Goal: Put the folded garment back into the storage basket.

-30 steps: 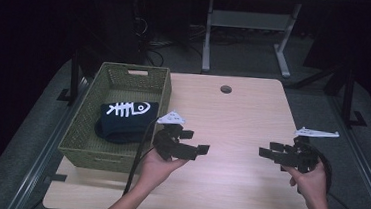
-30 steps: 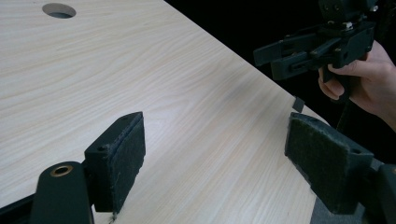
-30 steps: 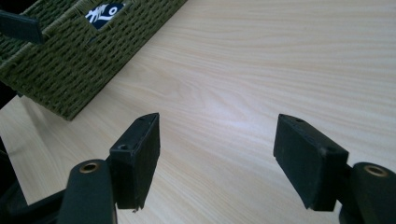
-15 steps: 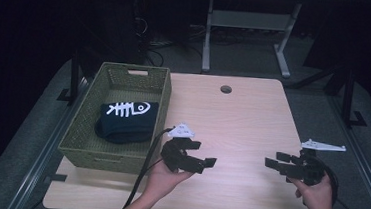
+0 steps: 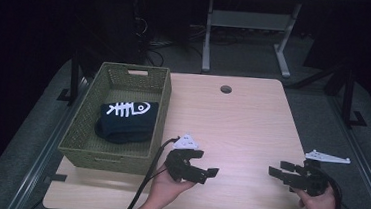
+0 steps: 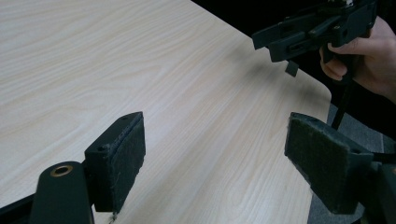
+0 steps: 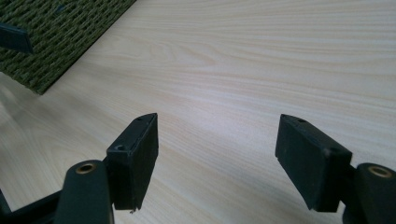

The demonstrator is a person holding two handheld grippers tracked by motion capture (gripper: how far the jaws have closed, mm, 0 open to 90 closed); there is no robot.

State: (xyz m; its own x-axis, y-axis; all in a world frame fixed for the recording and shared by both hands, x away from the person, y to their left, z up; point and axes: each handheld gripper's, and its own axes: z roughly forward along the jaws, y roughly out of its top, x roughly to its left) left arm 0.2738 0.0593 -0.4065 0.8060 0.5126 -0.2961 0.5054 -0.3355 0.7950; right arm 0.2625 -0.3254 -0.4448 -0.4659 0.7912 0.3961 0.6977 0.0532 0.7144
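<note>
The pale wooden desk (image 5: 242, 124) spans the high view, with a round cable hole (image 5: 226, 89) near its far edge. On the desk's left part stands a green woven basket (image 5: 87, 134), and inside it lies a dark folded cloth (image 5: 124, 120) printed with a white fish skeleton, resting against the basket's floor toward the near right wall. The high view alone takes in the cloth.

Near the desk's front edge, the left tool (image 5: 207, 172) sits in the person's left hand (image 5: 167, 188), just beside the basket's near right corner, pointing rightward. The right tool (image 5: 274, 171) is held by the right hand (image 5: 318, 205) at the desk's right edge, pointing leftward, well apart from the other.

The left gripper view shows the left tool (image 6: 215, 158) with jaws spread wide and bare wood between its fuzzy pads, and the right tool (image 6: 299, 39) farther off. The right gripper view shows the right tool (image 7: 217, 158) likewise spread with nothing between, and the basket (image 7: 60, 32) wall at upper left.
</note>
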